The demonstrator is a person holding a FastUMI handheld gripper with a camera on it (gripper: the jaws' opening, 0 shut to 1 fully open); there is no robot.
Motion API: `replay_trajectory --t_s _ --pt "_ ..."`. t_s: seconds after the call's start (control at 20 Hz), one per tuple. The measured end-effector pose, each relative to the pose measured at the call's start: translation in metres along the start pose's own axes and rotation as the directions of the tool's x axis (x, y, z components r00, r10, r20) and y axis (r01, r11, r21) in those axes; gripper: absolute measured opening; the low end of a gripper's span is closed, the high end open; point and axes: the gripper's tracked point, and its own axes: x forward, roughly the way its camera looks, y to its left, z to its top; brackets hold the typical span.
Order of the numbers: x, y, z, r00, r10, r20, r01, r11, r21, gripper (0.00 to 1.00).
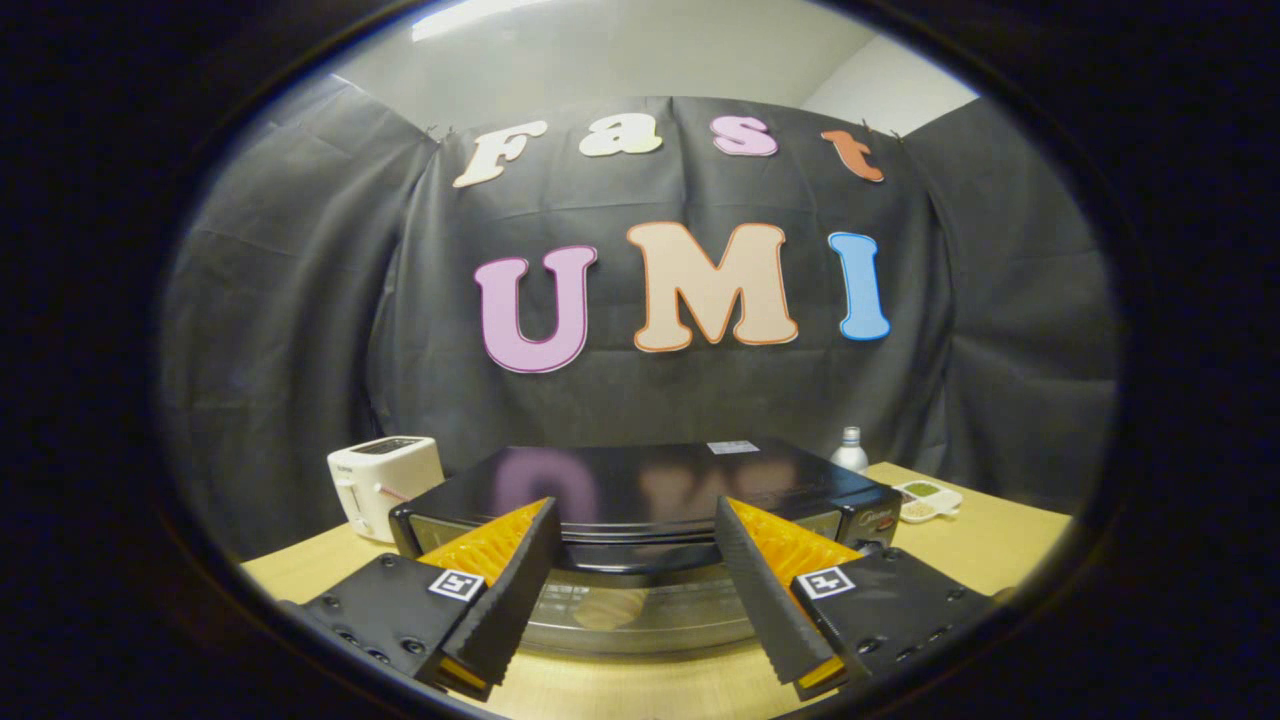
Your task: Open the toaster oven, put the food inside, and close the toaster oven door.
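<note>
Gripper (638,530): nearest the lens, its two ribbed fingers spread wide and holding nothing — one rises from 7 o'clock, the other from 5 o'clock, each base block carrying a small square black-and-white marker; the tips reach up to the front edge of the oven's top and overlap the upper corners of its door.

Wooden table (1010,535): pale tan top running under everything, bare strip showing just below the fingers at 6 o'clock and out to 3 o'clock.

Black toaster oven (640,485): glossy black box with a flat reflective top, sitting dead ahead of the fingers at the middle of the table; a dark curved handle runs across the front between the fingertips.

Oven door (640,610): glass panel below the handle, standing upright against the oven front — shut as far as can be judged.

Food (612,607): a pale rounded shape seen through the glass between the fingers; what it is cannot be told.

White toaster (383,483): boxy two-slot appliance at 9 o'clock of the oven, just beside its left corner, upright.

White dish (927,498): small divided tray at 3 o'clock of the oven, near its right corner, with a greenish filling in one compartment and a pale one in the other.

Bottle (850,450): small pale bottle with a cap, behind the oven's right rear corner at 2 o'clock, upright.
</note>
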Motion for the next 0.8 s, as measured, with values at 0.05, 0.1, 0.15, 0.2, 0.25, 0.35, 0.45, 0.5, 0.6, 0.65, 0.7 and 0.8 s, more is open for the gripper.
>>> replay_trajectory --t_s 0.05,0.1,0.15,0.2,0.25,0.35,0.45,0.5,0.6,0.65,0.7,0.8 --pt "0.002 0.0 0.0 1.0 0.0 -0.001 0.0 1.0 0.004 0.97" --pt "0.002 0.0 -0.001 1.0 0.0 -0.002 0.0 1.0 0.008 0.97" --pt "0.003 -0.001 -0.001 1.0 0.002 -0.005 -0.002 1.0 0.01 0.97" --pt "0.003 -0.001 -0.001 1.0 0.004 -0.007 -0.004 1.0 0.015 0.97" --pt "0.002 -0.003 0.0 1.0 0.001 -0.01 -0.001 1.0 0.016 0.97" --pt "-0.003 -0.012 0.004 1.0 -0.013 -0.008 0.013 1.0 0.012 0.97" --pt "-0.009 -0.02 0.015 1.0 -0.02 0.018 0.02 1.0 0.02 0.97" --pt "-0.013 -0.024 0.02 0.999 -0.021 0.03 0.021 0.999 0.026 0.97" --pt "-0.021 -0.034 0.03 0.998 -0.026 0.053 0.025 0.999 0.027 0.97" --pt "-0.025 -0.041 0.036 0.998 -0.031 0.062 0.03 0.999 0.023 0.97" --pt "-0.029 -0.045 0.039 0.997 -0.032 0.07 0.031 0.999 0.018 0.97" --pt "-0.036 -0.05 0.042 0.997 -0.024 0.068 0.023 1.0 0.014 0.97"
